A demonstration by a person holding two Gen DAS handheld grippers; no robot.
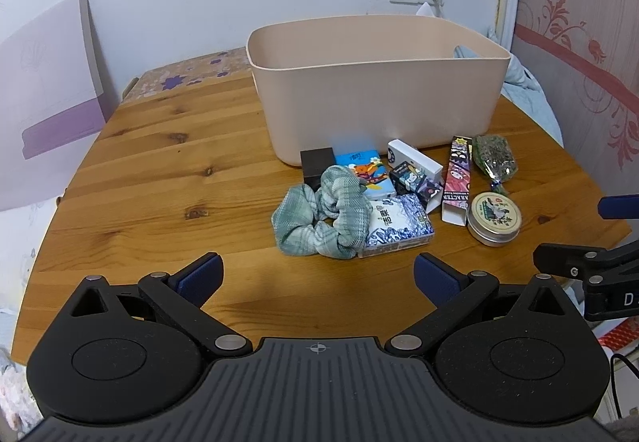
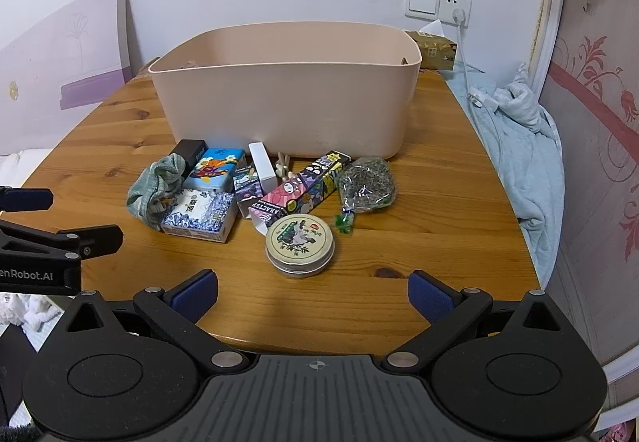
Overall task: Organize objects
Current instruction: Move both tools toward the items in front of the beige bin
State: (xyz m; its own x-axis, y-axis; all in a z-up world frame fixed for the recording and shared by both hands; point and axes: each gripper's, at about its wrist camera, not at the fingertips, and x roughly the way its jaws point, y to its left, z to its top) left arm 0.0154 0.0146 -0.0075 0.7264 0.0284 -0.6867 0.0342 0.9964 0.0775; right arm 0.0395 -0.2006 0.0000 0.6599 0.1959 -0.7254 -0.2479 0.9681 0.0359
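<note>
A beige plastic bin (image 1: pixel 375 98) (image 2: pixel 287 106) stands on the wooden table (image 1: pixel 159 178) (image 2: pixel 439 202). In front of it lies a pile: a green scrunchie (image 1: pixel 319 218) (image 2: pixel 155 190), a blue-white patterned box (image 1: pixel 399 226) (image 2: pixel 199 216), a colourful tissue pack (image 1: pixel 365 174) (image 2: pixel 215 170), a long cartoon box (image 1: pixel 457 182) (image 2: pixel 299 190), a round tin (image 1: pixel 494 218) (image 2: pixel 300 244), and a bag of dried herbs (image 1: pixel 493 160) (image 2: pixel 365 184). My left gripper (image 1: pixel 317 276) is open, just short of the scrunchie. My right gripper (image 2: pixel 313 292) is open, just short of the tin.
A black box (image 1: pixel 316 164) (image 2: pixel 191 151) and a white box (image 1: pixel 413 158) (image 2: pixel 261 166) lie in the pile. A light blue cloth (image 2: pixel 519 146) is heaped at the table's right side. A tissue box (image 2: pixel 433 48) sits behind the bin. A panel (image 1: pixel 48 94) leans at the left.
</note>
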